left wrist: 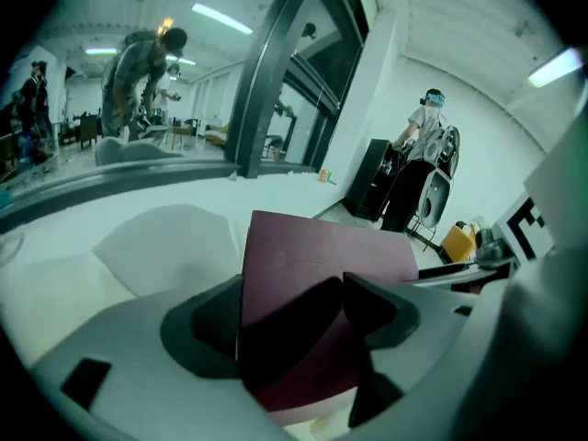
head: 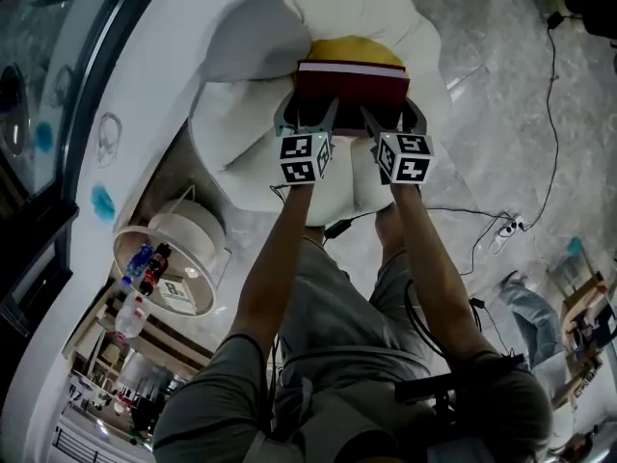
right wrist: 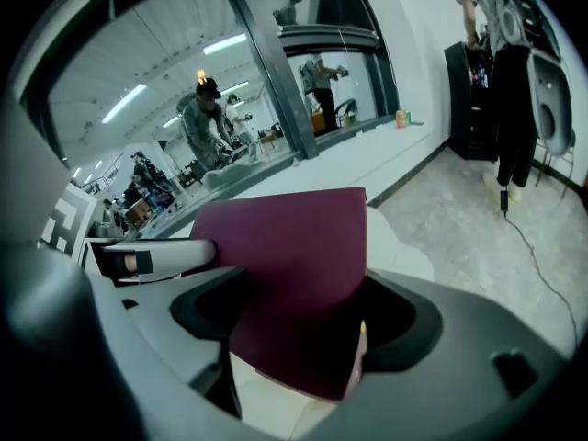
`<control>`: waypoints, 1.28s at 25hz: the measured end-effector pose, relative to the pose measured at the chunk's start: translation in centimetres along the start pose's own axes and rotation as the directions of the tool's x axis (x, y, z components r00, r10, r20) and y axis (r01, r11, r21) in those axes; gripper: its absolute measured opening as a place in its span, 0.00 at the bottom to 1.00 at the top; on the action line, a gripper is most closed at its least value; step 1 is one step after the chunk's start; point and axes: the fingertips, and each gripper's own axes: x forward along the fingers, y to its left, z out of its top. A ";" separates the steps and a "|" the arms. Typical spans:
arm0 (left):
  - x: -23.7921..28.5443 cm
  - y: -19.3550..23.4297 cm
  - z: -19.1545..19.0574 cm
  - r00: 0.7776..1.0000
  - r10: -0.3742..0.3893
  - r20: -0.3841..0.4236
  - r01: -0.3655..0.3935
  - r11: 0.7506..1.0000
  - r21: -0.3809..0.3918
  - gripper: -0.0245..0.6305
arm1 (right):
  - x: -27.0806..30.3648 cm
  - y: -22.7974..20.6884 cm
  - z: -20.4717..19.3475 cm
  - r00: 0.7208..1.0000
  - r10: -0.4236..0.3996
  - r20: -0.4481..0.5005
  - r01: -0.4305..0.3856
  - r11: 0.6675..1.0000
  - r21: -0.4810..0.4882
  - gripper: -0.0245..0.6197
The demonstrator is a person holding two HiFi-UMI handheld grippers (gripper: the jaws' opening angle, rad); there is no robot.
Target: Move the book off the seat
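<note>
The book [head: 352, 83] hides most of the yellow cushion [head: 355, 51] in the middle of the white seat [head: 241, 152].

One book [head: 352, 83]; two grippers [head: 308, 114] [head: 393, 114]; one seat [head: 251, 157]

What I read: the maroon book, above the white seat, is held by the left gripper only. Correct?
No. The right gripper view shows the right gripper clamped on the maroon book as well, so both the left gripper and the right hold it above the white seat.
</note>
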 end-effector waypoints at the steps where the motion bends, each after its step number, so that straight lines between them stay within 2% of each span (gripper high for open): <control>1: -0.9 -0.3 2.0 1.000 0.002 0.030 -0.002 1.000 0.013 0.54 | -1.0 0.6 1.9 1.000 -0.003 0.030 0.003 1.000 -0.010 0.60; 7: -10.1 -2.9 12.7 0.982 0.028 0.189 -0.042 0.997 0.072 0.55 | -9.4 5.9 11.3 0.984 0.030 0.173 -0.019 0.998 -0.065 0.61; 13: -19.7 -4.4 22.0 0.936 0.060 0.345 -0.094 0.992 0.081 0.55 | -17.4 12.1 20.1 0.948 0.090 0.306 -0.048 0.989 -0.142 0.61; 17: -27.0 -6.5 27.8 0.891 0.078 0.447 -0.121 0.990 0.070 0.55 | -24.1 16.2 25.9 0.913 0.155 0.378 -0.082 0.976 -0.203 0.61; 20: -32.7 -9.1 30.9 0.857 0.080 0.509 -0.130 0.989 0.064 0.55 | -30.2 18.5 28.8 0.885 0.177 0.431 -0.078 0.968 -0.238 0.61; 27: -44.2 -13.8 38.9 0.730 0.058 0.681 -0.182 0.977 0.112 0.55 | -41.9 23.8 35.7 0.766 0.253 0.591 -0.069 0.946 -0.316 0.61; 32: -50.6 -17.8 41.2 0.671 0.017 0.742 -0.205 0.965 0.164 0.55 | -49.4 25.6 37.3 0.690 0.282 0.666 -0.071 0.943 -0.325 0.61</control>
